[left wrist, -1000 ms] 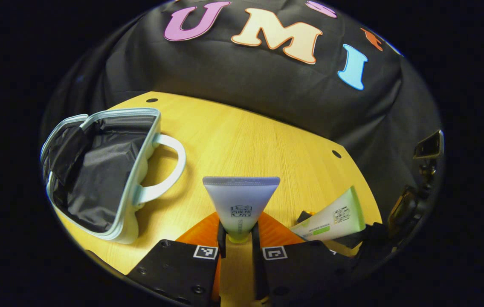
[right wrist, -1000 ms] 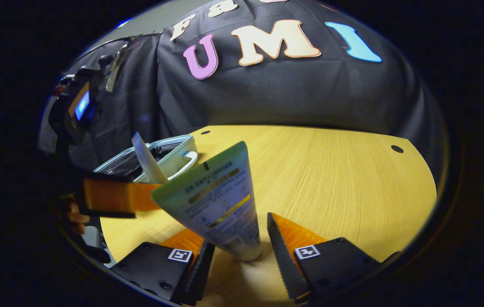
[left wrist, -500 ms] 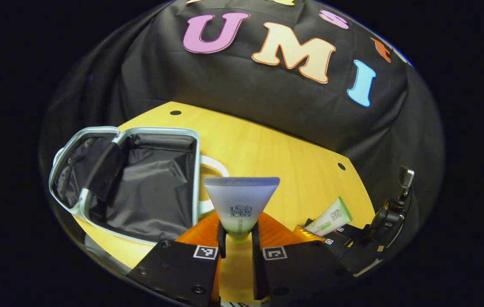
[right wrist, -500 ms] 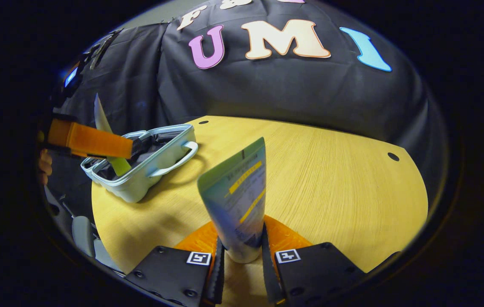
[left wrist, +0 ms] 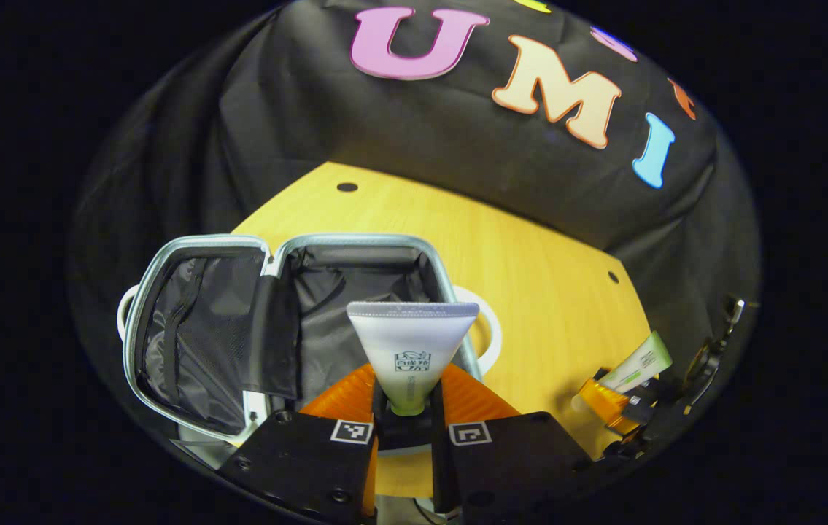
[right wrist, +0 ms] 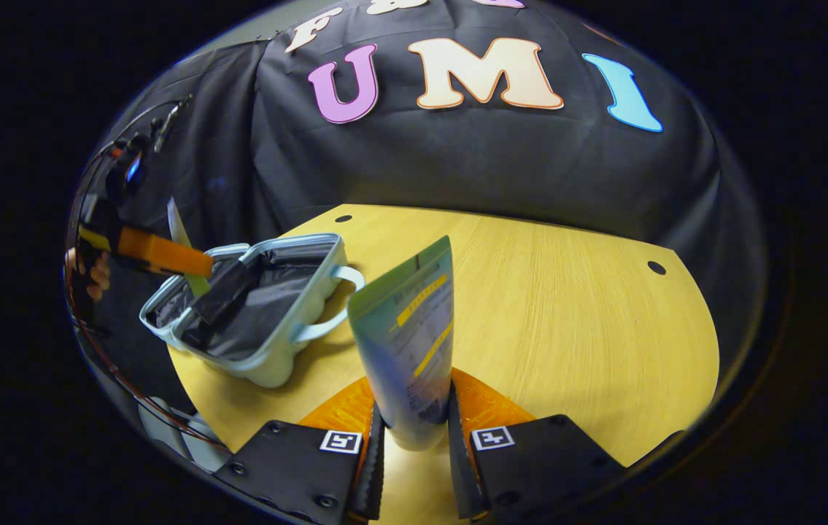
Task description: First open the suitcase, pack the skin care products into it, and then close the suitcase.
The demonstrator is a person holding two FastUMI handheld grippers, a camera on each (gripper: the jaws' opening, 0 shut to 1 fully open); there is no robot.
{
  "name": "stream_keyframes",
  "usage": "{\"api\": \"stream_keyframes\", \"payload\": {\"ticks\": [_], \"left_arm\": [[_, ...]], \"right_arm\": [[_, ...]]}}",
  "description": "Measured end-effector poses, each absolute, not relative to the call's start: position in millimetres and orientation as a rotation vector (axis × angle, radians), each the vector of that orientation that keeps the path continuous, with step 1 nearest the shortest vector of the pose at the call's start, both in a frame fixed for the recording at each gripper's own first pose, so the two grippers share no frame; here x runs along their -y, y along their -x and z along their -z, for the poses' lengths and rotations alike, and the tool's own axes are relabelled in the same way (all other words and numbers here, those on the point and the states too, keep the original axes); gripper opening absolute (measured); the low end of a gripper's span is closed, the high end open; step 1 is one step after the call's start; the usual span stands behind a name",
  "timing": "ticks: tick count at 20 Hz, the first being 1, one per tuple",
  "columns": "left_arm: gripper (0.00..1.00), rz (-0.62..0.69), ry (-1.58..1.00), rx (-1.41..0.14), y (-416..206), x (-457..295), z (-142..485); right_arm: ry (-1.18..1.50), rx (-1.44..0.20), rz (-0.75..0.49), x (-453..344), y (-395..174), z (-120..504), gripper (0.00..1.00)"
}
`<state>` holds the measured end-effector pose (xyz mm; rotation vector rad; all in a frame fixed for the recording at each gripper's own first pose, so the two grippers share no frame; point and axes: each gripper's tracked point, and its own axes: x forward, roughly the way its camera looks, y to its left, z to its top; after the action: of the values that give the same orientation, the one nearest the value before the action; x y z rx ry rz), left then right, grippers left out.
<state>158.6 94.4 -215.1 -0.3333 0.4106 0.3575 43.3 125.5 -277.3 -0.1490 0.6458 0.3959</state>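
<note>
The pale blue suitcase (left wrist: 165, 251) lies open on the wooden table (left wrist: 530, 270), its black lining showing. My left gripper (left wrist: 405, 408) is shut on a white tube (left wrist: 412, 343), held upright above the case's right half. In the right gripper view, my right gripper (right wrist: 414, 441) is shut on a green-and-white tube (right wrist: 408, 335) with yellow stripes, held above the table to the right of the suitcase (right wrist: 268, 357). That view also has the left gripper (right wrist: 158, 251) with its tube over the case. In the left gripper view, the right gripper (left wrist: 607, 397) and its tube (left wrist: 640, 361) sit at lower right.
The table (right wrist: 567, 306) has small dark holes (right wrist: 654, 267) near its far edge and open surface to the right of the case. The case's white handle (left wrist: 486, 332) sticks out toward the table's middle. A hand (right wrist: 96, 270) holds the left gripper at the far left.
My left gripper has carried the white tube leftward until it hangs over the open suitcase. My right gripper went from open to shut on the green tube and lifted it upright.
</note>
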Motion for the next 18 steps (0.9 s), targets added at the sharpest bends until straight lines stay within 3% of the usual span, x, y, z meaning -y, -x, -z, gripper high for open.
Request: {"api": "stream_keyframes", "payload": {"ticks": [1, 9, 10, 18], "left_arm": [[0.24, -0.345, 0.327, -0.458, -158.6, -102.1, 226.2], [0.21, -0.290, 0.334, -0.784, -160.0, -131.9, 297.5], [0.24, -0.276, 0.341, -0.809, -160.0, -130.6, 302.2], [0.33, -0.262, 0.422, -0.819, -155.8, -131.1, 297.9]], "right_arm": [[0.155, -0.647, -0.396, -138.8, -43.5, 272.2, 0.40], [0.133, -0.717, -0.466, -244.6, -49.5, 257.7, 0.36], [0.140, -0.743, -0.477, -255.7, -47.4, 261.7, 0.40], [0.074, -0.949, -0.530, -318.5, -23.9, 307.3, 0.36]]}}
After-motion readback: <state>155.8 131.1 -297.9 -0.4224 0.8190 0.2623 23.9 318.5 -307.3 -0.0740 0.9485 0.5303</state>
